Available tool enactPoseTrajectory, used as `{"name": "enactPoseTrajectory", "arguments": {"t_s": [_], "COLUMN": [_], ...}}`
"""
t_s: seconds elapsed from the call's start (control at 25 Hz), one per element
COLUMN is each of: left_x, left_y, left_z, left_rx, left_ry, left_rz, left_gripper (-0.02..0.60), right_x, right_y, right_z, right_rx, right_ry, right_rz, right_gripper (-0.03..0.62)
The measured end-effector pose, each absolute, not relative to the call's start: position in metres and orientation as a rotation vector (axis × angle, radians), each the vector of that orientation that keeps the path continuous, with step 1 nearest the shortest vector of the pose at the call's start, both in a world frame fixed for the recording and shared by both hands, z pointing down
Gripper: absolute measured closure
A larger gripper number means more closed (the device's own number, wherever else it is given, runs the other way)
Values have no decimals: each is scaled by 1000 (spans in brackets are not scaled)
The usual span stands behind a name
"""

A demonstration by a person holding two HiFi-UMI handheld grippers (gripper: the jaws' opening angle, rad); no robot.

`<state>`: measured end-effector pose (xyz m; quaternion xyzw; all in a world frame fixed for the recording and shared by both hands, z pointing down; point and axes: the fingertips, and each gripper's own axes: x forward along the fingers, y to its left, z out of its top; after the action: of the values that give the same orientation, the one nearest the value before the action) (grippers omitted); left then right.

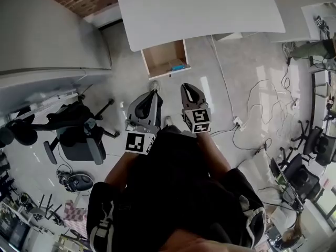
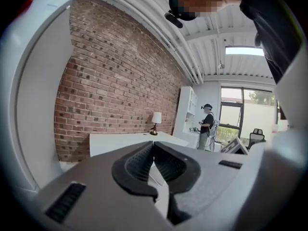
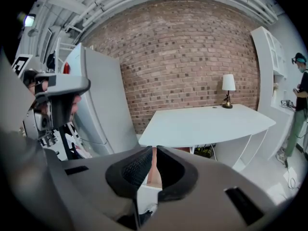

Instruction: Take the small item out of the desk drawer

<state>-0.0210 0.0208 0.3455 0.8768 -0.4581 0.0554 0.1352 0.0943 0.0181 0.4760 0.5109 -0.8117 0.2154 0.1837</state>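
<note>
In the head view the white desk [image 1: 199,9] fills the top, and its wooden drawer [image 1: 164,56] stands pulled open below its front edge. A small blue item [image 1: 178,67] lies at the drawer's near right corner. My left gripper [image 1: 154,86] and right gripper [image 1: 187,87] hang side by side over the floor, just short of the drawer and pointing at it. Both are shut with nothing between the fingers. The left gripper view shows its jaws [image 2: 153,144] closed tip to tip. In the right gripper view the gripper [image 3: 154,149] is closed below the desk [image 3: 202,124].
A black office chair [image 1: 79,138] stands on the floor to the left, with a large grey cabinet [image 1: 47,30] behind it. Cables [image 1: 262,104] and a power strip [image 1: 237,122] lie on the floor to the right. A lamp [image 3: 227,88] sits on the desk's far end. A person [image 3: 299,105] stands far right.
</note>
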Motion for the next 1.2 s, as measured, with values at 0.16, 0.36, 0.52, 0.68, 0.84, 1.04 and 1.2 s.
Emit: {"name": "enactPoseTrajectory", "arguments": {"t_s": [0.16,0.36,0.52,0.68,0.84,1.04,1.2], "left_x": [-28,-30,-25,-21,-21,-27,-33], "left_y": [-18,-52,-77,-94,-106,-110,-117], "left_z": [375,401,419,440,459,480,488], "left_rx": [2482,2455,2471,2466,2451,2412,2388], "left_ry": [-1304,-1260,-1232,-1206,-1195,-1184,-1205], "left_rz": [258,332,355,360,360,395,391], "left_gripper": [572,572,572,572,572,572,572], "right_x": [95,99,105,114,122,125,126], "right_y": [-23,-48,-59,-65,-74,-87,-79], "right_z": [541,629,700,763,808,843,876], "right_rx": [1379,1289,1232,1217,1230,1223,1185], "right_ry": [-2193,-2064,-1953,-1834,-1755,-1707,-1640], "right_rz": [698,855,956,1030,1075,1062,1111], "right_gripper": [517,408,351,296,273,243,223]}}
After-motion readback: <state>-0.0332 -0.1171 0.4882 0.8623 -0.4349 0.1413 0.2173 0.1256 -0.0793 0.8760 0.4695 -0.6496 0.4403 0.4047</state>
